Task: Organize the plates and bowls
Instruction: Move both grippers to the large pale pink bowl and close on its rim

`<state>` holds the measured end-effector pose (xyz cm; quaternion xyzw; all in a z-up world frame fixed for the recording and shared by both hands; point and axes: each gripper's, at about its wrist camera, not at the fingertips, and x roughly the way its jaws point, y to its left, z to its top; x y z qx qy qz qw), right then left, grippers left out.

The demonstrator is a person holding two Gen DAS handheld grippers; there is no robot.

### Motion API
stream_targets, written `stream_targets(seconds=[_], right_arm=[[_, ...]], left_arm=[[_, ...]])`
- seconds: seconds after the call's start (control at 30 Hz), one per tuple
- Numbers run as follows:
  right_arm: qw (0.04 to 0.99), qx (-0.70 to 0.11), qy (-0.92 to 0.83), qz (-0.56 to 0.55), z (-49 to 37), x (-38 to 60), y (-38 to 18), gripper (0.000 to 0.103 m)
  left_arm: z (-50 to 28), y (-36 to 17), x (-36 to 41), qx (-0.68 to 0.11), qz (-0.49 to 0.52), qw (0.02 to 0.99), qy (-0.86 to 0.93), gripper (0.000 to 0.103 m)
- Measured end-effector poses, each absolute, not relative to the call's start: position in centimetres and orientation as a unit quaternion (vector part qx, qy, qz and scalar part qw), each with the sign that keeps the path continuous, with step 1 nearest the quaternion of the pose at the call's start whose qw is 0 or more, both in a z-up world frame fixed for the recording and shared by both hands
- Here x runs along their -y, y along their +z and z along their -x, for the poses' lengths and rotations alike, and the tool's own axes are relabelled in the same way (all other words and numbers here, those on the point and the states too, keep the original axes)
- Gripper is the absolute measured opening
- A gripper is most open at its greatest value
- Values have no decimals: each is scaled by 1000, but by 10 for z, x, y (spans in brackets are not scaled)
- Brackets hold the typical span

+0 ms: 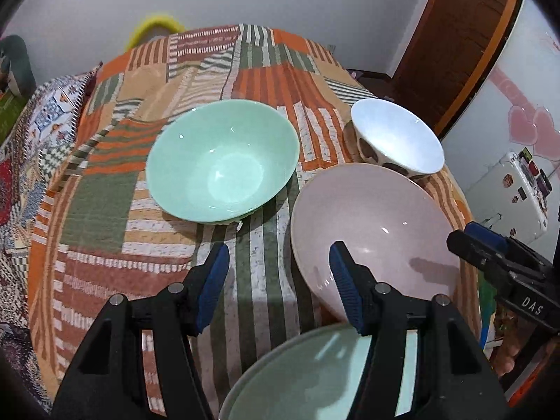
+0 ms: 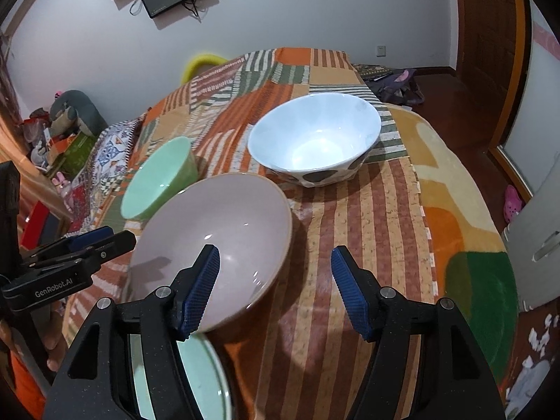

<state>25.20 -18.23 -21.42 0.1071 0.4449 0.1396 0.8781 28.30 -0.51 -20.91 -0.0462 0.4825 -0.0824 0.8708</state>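
A tabletop covered by a patchwork cloth (image 1: 266, 70) in orange, green and cream stripes carries the dishes. On it stand a mint green bowl (image 1: 224, 161), a white bowl with brown spots (image 1: 395, 136) and a pale pink bowl (image 1: 371, 217), which tilts. A pale green plate (image 1: 315, 374) lies at the near edge, just beside the pink bowl.

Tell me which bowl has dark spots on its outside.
The white bowl, farthest back on the right; the green bowl and pink bowl are plain.
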Motion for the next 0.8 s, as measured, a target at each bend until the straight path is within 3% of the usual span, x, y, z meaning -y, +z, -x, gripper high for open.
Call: stream_targets(seconds=[0.1,0.2,0.63,0.7,0.8], right_arm=[[876,-450,136,-106,-257,181,-221,62],[872,-457,136,-108,-260,182,-228,52],[858,-473,160,-123,-267,178,-239,25],[858,-473,161,-119,-267,175,-239,19],[861,-474,152,-109,-267,171,-238,19]], left_arm=[[-291,-218,5,-488,53,867,-86,59],[-296,-224,6,-493,57,864,-91,47],[-307,-240,13,-509,75,847,-131,12],[-307,-240,16,-510,71,847,-130,11],[-305,-239,18,-509,65,849,-127,11]])
